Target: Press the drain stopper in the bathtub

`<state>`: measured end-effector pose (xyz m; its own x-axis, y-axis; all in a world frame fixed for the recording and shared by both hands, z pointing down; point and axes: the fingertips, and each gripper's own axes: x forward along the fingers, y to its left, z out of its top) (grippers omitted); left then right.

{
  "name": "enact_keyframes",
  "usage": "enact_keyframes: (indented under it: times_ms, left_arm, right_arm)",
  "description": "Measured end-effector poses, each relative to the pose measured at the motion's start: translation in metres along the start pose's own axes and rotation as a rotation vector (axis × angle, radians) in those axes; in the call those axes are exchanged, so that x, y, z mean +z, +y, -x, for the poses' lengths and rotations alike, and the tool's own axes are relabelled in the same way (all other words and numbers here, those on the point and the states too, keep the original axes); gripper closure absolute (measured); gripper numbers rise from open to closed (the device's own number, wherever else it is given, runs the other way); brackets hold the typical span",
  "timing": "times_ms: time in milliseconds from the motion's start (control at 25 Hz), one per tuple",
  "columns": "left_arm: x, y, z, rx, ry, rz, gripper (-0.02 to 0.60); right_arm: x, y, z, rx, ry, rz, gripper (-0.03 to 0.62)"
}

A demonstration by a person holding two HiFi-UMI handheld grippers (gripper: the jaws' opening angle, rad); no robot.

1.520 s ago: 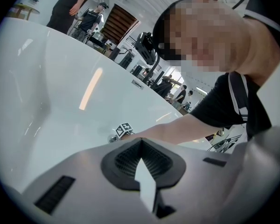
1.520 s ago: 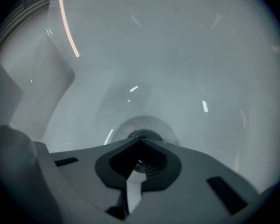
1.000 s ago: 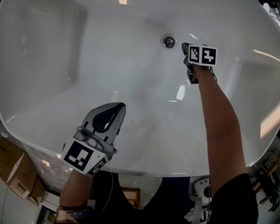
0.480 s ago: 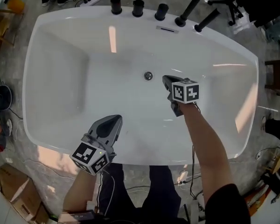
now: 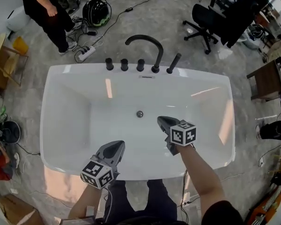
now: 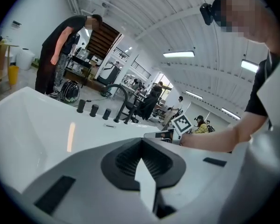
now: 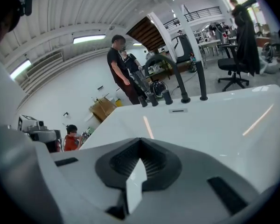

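The right gripper (image 5: 164, 122) has drawn back toward the near side of the bathtub (image 5: 75, 70), jaws clenched together on nothing, and the head view has risen to take in the whole tub. The drain stopper (image 5: 139, 114) sits mid-floor, now clear of that gripper, just far-left of its tip. The left gripper (image 5: 116, 148), likewise closed and empty, hovers over the near rim, so the press is probably finished.

Floor (image 5: 178, 36): grey concrete, with cables and a power strip (image 5: 85, 53) lying on it. Black office chair (image 5: 204, 18): far right. Cardboard box (image 5: 11, 211): near left. Ceiling (image 6: 144, 8): white, ribbed, fitted with lit strip lights (image 6: 178, 54).
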<state>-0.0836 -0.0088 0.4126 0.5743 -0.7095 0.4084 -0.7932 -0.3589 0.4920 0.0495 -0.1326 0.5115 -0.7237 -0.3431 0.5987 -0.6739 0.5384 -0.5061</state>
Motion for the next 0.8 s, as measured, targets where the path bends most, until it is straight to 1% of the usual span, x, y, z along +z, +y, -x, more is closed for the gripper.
enact_keyframes:
  times_ms: [280,680,800]
  left_arm:
    - [0.036,-0.04,0.014,-0.036,0.0,-0.051,0.574]
    - [0.078,-0.104,0.041,-0.088,-0.066,-0.107,0.574]
    - [0.092,-0.117,0.056,-0.106,-0.073,-0.118,0.574]
  right_arm:
    - [0.042,0.055,0.068,0.054,-0.129,0.011,0.579]
    - [0.077,0.123,0.161,0.09,-0.281,0.089,0.579]
    - [0.091,0.148,0.183,0.095,-0.323,0.112,0.579]
